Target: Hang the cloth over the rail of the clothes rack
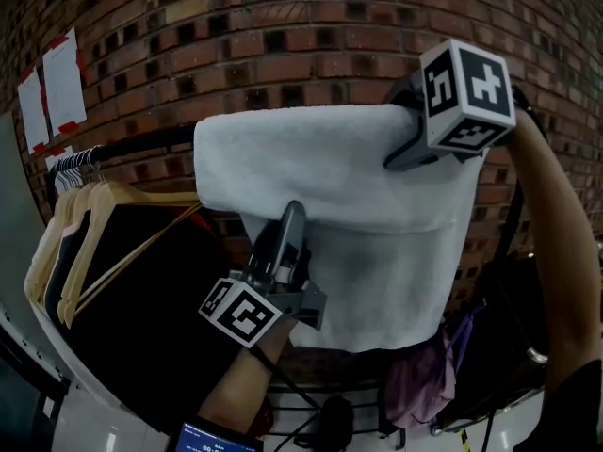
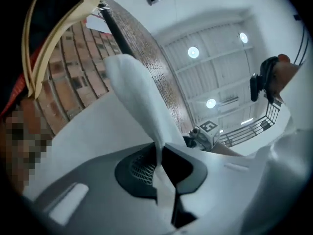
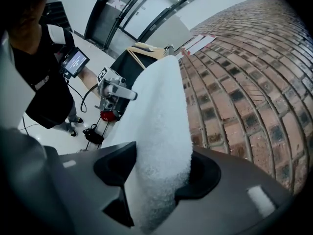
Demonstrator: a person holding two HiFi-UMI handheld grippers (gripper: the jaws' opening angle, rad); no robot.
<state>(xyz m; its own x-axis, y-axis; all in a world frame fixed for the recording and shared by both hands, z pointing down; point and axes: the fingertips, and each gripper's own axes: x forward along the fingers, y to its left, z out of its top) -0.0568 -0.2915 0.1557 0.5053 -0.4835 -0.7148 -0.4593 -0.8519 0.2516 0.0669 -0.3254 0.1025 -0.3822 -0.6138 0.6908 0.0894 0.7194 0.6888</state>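
We found the cloth (image 1: 358, 205) folded over the rail (image 1: 141, 144) of the clothes rack. Its long side ran along the rail and it hung down in front of the brick wall (image 1: 283, 26). The right gripper (image 1: 400, 153) stood at the upper right end, with its jaws gripping the thick fold on top of the rail. The left gripper (image 1: 295, 213) was lower and pointed upward, its jaws pressed together on a thin edge of the front layer. From the left jaws the cloth therefore rose up toward the rail. We judged this hand to be the nearer one for pulling the front layer straight.
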